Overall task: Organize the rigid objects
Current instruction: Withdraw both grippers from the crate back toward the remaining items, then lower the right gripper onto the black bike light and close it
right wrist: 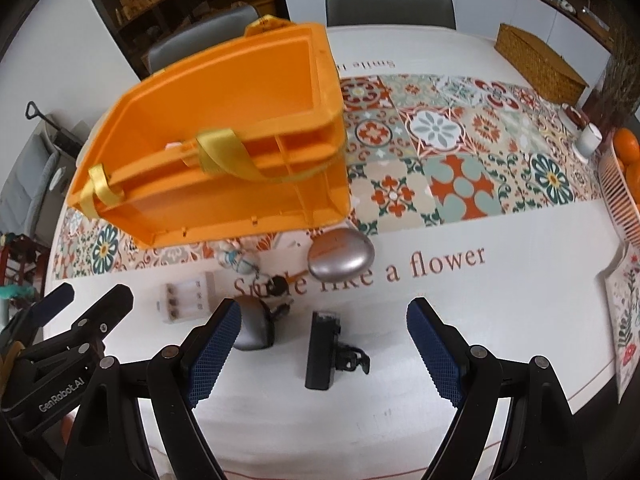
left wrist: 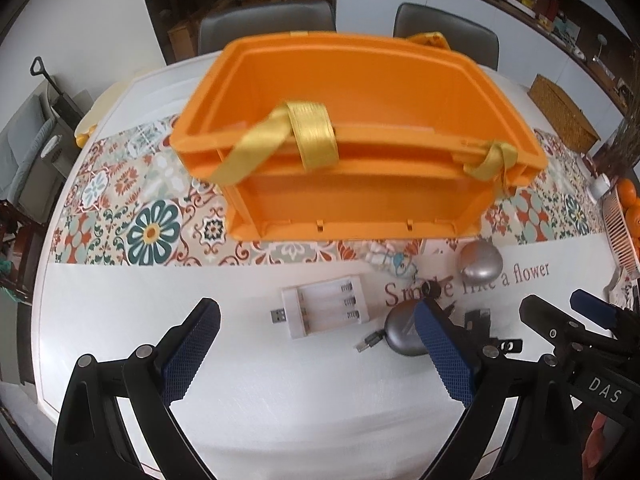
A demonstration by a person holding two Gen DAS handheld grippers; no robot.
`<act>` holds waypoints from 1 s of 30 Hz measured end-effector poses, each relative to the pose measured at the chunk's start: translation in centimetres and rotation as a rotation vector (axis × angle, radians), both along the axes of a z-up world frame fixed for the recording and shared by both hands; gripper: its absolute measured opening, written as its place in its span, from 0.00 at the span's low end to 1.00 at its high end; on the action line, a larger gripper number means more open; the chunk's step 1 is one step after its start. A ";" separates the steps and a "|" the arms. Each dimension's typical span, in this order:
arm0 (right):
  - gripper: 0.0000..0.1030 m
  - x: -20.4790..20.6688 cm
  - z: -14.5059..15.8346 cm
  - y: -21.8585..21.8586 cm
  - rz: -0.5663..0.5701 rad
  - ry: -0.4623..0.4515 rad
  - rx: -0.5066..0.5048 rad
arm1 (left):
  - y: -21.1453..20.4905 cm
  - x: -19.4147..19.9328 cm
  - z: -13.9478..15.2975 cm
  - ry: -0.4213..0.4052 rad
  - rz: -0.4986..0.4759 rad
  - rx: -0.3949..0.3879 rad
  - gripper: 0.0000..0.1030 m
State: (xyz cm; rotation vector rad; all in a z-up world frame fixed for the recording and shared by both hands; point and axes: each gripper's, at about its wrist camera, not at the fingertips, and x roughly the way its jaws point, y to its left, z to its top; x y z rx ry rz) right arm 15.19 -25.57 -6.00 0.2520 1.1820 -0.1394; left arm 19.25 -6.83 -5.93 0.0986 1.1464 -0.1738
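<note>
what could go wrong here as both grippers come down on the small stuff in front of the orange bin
1. The left gripper and right gripper hang side by side and may collide.
2. The grey case lies by the right gripper's finger and could get knocked.
3. The gold ribbon draped over the orange bin could snag items dropped in.

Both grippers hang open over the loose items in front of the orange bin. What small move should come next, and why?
Probably lower the right gripper onto the black rectangular device: it lies on the tablecloth right between the open jaws, untouched, and the orange bin looks empty. The left gripper grips nothing either.
</note>
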 end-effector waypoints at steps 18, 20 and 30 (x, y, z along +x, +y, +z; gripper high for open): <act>0.82 -1.3 -4.6 -0.4 -0.010 0.122 0.053 | -1.1 -0.9 -4.0 0.112 -0.032 0.043 0.96; 0.81 -1.3 -5.0 -0.4 -0.009 0.132 0.059 | -1.2 -1.0 -4.4 0.121 -0.035 0.043 0.96; 0.76 -1.3 -7.2 -0.3 0.003 0.185 0.079 | -1.3 -1.2 -5.9 0.162 -0.038 0.057 0.96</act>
